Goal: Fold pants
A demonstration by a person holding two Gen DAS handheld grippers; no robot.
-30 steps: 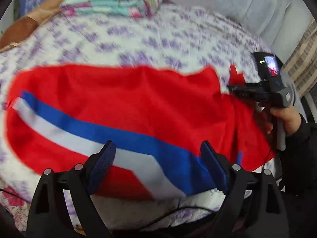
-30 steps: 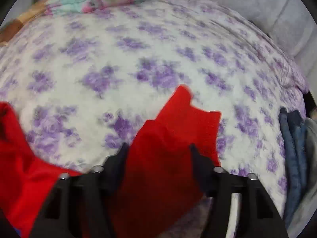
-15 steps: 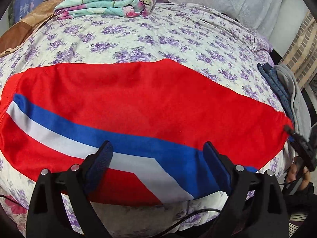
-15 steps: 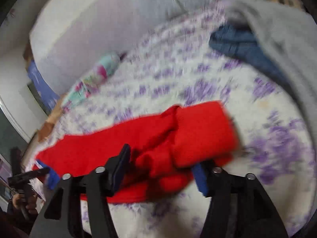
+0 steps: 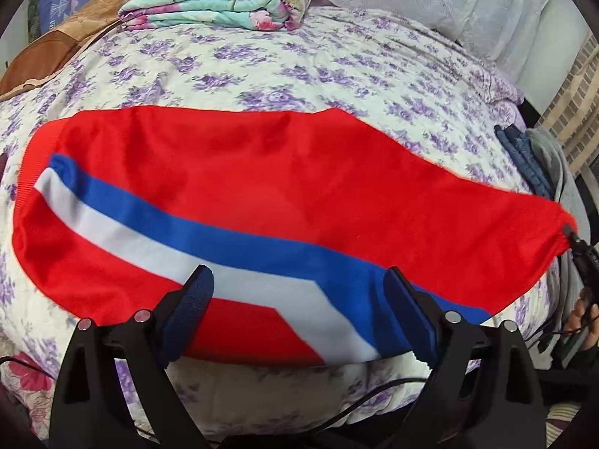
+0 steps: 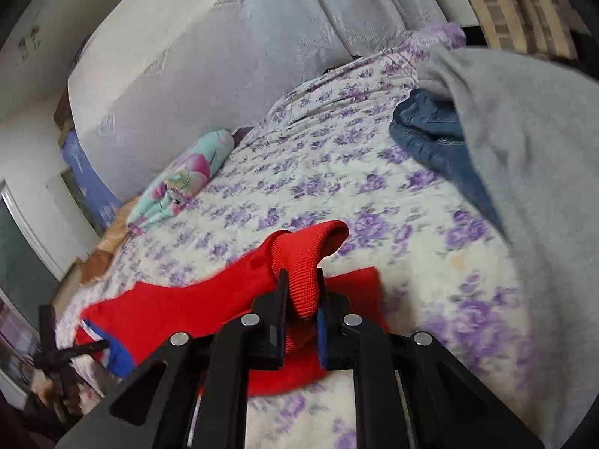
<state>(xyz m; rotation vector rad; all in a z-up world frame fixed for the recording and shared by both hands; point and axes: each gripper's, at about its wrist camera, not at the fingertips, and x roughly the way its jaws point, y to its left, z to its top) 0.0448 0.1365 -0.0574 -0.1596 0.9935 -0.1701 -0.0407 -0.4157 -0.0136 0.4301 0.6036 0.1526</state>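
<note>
Closed since half a second ago, the right gripper (image 6: pixel 301 292) now clamps the ribbed cuff of the red pants (image 5: pixel 262 194), which lie spread across the flowered bed (image 5: pixel 337 60). Left gripper (image 5: pixel 299 307) hovers spread wide, empty, near the folded blanket (image 5: pixel 221 0).

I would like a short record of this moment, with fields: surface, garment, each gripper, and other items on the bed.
surface: bed with purple-flowered sheet
garment: red pants with blue and white stripe, spread flat
left gripper: open, above the pants' near edge
right gripper: shut on the pants' ribbed cuff
other items: folded floral blanket, blue jeans, grey garment
</note>
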